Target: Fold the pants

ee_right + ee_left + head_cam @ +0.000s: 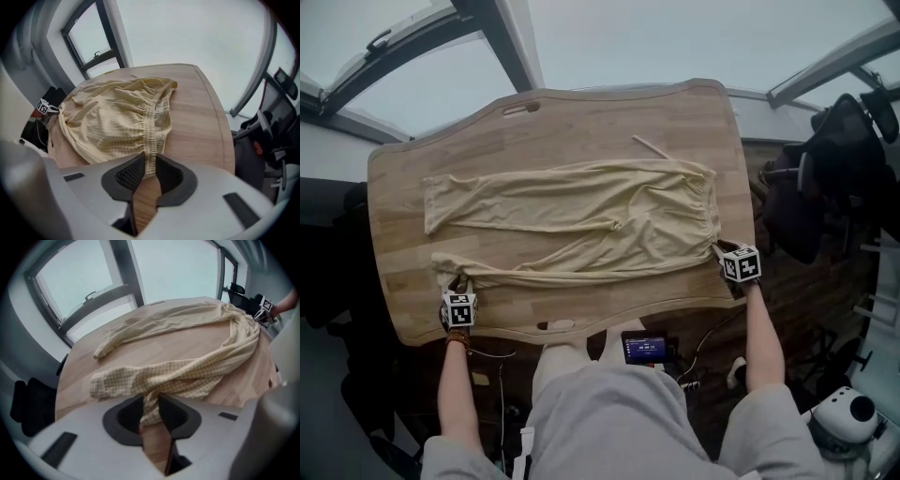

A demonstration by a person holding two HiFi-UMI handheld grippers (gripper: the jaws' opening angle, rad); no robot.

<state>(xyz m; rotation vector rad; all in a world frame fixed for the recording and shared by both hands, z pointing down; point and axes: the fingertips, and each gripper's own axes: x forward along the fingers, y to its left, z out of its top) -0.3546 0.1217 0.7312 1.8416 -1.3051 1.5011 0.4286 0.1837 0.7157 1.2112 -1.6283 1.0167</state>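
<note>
Right gripper view: pants in claw.

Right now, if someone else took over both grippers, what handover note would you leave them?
Left gripper: jaws closed on the near leg of the pants, close to its hem.
Right gripper: jaws closed on the elastic waistband at its near corner.
Pants: spread lengthwise across the wooden table, with the waist on the right and the far leg beside the near one.
Done: both near corners are gripped, but no fold has been made yet.
Left: probably carry the near leg over onto the far leg, then fold end to end.
</note>
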